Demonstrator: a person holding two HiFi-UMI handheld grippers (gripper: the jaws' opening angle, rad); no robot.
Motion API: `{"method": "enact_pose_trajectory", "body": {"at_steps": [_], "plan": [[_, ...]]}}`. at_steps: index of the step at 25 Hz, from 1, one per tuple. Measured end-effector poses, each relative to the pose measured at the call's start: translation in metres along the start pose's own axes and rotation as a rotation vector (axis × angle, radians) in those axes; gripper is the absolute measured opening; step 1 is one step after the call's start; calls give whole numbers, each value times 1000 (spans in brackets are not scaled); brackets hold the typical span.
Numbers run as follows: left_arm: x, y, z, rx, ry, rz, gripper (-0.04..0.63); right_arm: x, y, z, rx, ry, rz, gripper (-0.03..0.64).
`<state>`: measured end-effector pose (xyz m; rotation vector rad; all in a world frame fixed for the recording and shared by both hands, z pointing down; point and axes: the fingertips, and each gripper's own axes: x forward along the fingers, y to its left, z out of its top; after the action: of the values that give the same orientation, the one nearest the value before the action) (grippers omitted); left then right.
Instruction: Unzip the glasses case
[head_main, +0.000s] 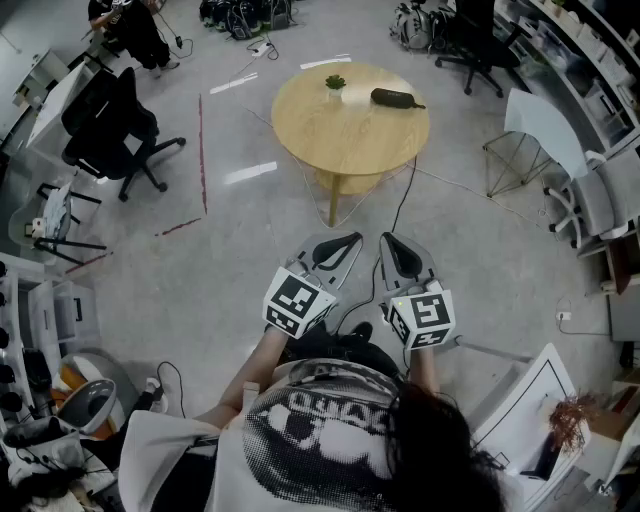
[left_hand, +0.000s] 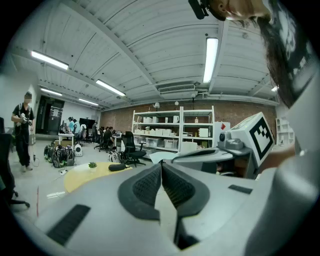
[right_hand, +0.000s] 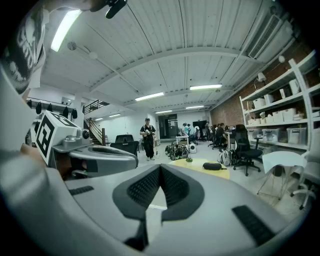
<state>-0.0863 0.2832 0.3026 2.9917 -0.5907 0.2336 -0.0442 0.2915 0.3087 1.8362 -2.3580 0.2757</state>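
We hold our left gripper (head_main: 345, 243) and right gripper (head_main: 392, 245) side by side, jaws shut tight on nothing. The dark glasses case (head_main: 393, 98) lies far off on the round tabletop (head_main: 340, 140), near a little plant (head_main: 335, 84).

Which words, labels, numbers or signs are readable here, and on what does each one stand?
None is readable.
Shirt print: letters distorted, unreadable.
Left marker cube and right marker cube: square patterns only, no letters.
Shelf boxes: any labels too small to read.
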Motion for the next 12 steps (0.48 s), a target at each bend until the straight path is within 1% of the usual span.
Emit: {"method": "enact_pose_trajectory", "body": {"at_steps": [8,12], "plan": [[21,-10,-1,-1,5,14,14,-7,-26,-2,23,-12,0,-5],[36,-20,-2,1,14,23,14,-15,-39,-5,13,-11,15,-3]]}}
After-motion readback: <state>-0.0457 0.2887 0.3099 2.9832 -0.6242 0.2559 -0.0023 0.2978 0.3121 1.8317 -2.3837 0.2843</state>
